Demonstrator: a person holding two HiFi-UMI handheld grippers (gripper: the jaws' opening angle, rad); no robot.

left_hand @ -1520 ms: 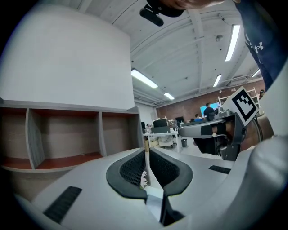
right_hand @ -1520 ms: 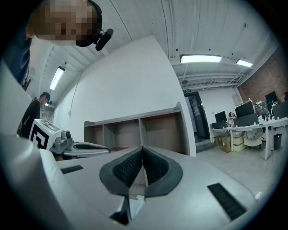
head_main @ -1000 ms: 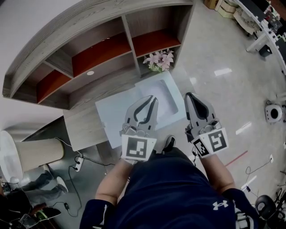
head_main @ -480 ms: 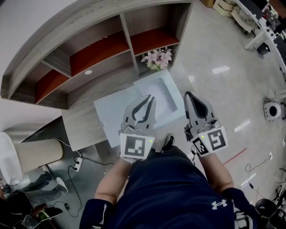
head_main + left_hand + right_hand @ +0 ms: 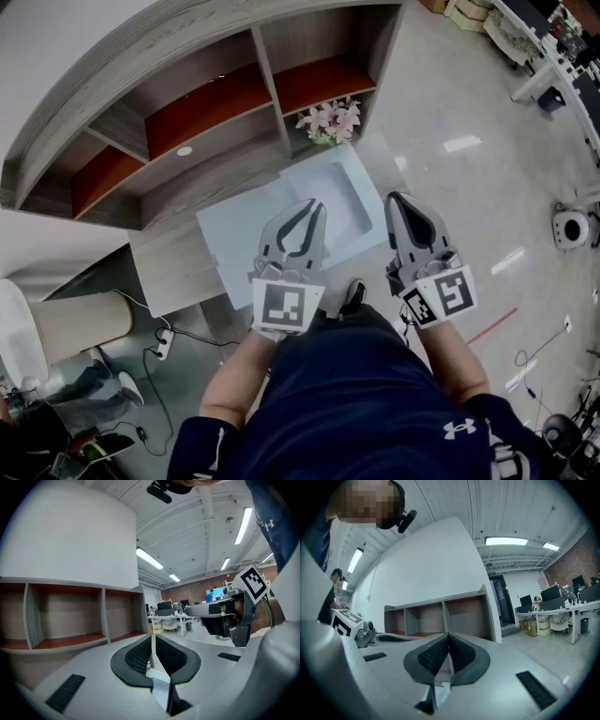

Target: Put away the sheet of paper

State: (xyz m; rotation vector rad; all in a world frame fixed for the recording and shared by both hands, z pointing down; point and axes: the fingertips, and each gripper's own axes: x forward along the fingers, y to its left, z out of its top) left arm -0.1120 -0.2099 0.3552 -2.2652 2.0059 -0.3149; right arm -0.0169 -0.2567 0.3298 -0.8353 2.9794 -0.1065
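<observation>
A large white sheet of paper (image 5: 234, 239) lies flat on the wooden desk (image 5: 178, 267) in the head view. A white shallow tray (image 5: 370, 202) sits against the paper's right end. My left gripper (image 5: 319, 206) hovers level above the paper's right part, its tips together and nothing visibly held. My right gripper (image 5: 394, 199) hangs level just past the tray's right edge, also shut and empty. In the left gripper view the left gripper's jaws (image 5: 153, 637) meet and point at the shelf. In the right gripper view, my right gripper's jaws (image 5: 449, 634) meet too.
A wooden shelf unit (image 5: 216, 103) with red-backed open compartments stands behind the desk. Pink flowers (image 5: 330, 124) sit at the desk's far right corner. A round stool (image 5: 80, 319) and cables lie on the floor to the left. Shiny floor extends to the right.
</observation>
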